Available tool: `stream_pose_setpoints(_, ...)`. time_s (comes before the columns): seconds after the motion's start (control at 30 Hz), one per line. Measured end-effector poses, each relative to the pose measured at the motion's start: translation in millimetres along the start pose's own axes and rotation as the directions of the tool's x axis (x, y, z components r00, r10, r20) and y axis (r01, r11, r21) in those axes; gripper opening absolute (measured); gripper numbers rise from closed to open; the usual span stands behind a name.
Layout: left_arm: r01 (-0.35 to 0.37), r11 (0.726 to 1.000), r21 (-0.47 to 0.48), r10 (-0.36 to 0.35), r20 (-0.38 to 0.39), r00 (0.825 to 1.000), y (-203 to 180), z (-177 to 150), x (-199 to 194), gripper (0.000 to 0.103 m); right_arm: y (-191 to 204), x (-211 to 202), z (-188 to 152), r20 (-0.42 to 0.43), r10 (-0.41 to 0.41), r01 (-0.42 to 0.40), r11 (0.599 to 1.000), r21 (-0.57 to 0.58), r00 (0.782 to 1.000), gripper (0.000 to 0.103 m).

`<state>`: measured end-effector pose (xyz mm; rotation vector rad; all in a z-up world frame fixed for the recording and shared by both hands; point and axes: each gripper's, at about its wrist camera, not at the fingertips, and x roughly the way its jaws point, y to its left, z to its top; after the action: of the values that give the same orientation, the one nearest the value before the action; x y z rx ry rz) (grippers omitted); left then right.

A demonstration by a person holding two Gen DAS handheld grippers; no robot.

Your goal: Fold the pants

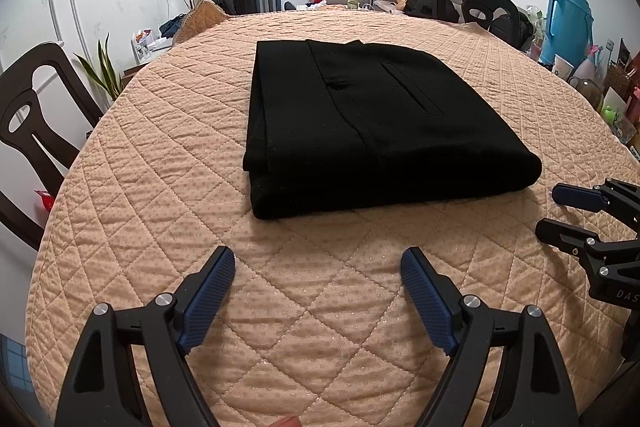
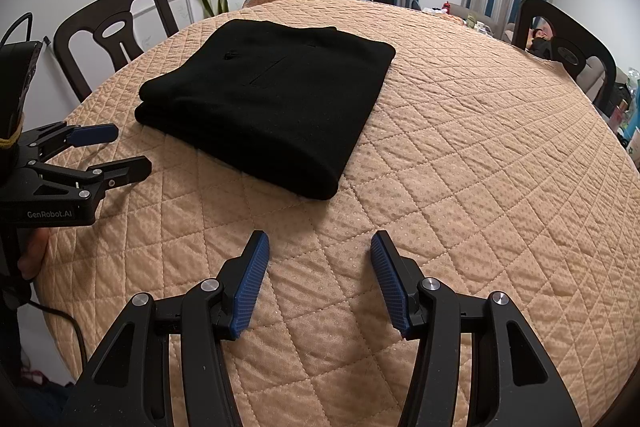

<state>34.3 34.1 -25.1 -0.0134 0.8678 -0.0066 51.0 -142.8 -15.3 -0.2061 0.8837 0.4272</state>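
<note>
One pair of black pants (image 1: pixel 384 123), folded, at the middle of one quilted table (image 1: pixel 320 307); two grippers, left (image 1: pixel 318 267) and right (image 2: pixel 320 251), near its edge; two dark chairs (image 2: pixel 116 27) beside it; one blue jug (image 1: pixel 570 23)
</note>
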Motion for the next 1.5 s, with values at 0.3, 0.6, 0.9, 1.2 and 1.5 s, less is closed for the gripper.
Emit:
stream_pose_setpoints(0.3, 0.001, 1.0, -0.001, -0.001, 0.0, 1.0, 0.3, 0.2, -0.1, 0.087, -0.1, 0.1, 0.0, 0.0, 0.0, 0.0, 1.0, 0.0, 1.0, 0.054)
stream_pose_setpoints(0.6, 0.0, 1.0, 0.0, 0.0, 0.0, 1.0, 0.3, 0.5, 0.0, 0.087, 0.2, 0.2, 0.0, 0.0, 0.0, 0.0, 1.0, 0.0, 1.0, 0.054)
stream_pose_setpoints(0.9, 0.0, 1.0, 0.0, 0.0, -0.001, 1.0, 0.4, 0.7, -0.1, 0.088, 0.0, 0.1, 0.1, 0.0, 0.0, 0.0, 1.0, 0.0, 1.0, 0.054)
stream_pose_setpoints(1.2, -0.001, 1.0, 0.002, 0.001, -0.005, 1.0, 2.5, -0.8, 0.3, 0.089, 0.0, 0.0, 0.1, 0.0, 0.0, 0.0, 1.0, 0.0, 1.0, 0.054)
stream_pose_setpoints(1.5, 0.001, 1.0, -0.001, -0.001, -0.007, 1.0, 4.7, -0.7, 0.1, 0.09, 0.1, 0.0, 0.2, 0.0, 0.0, 0.0, 1.0, 0.0, 1.0, 0.054)
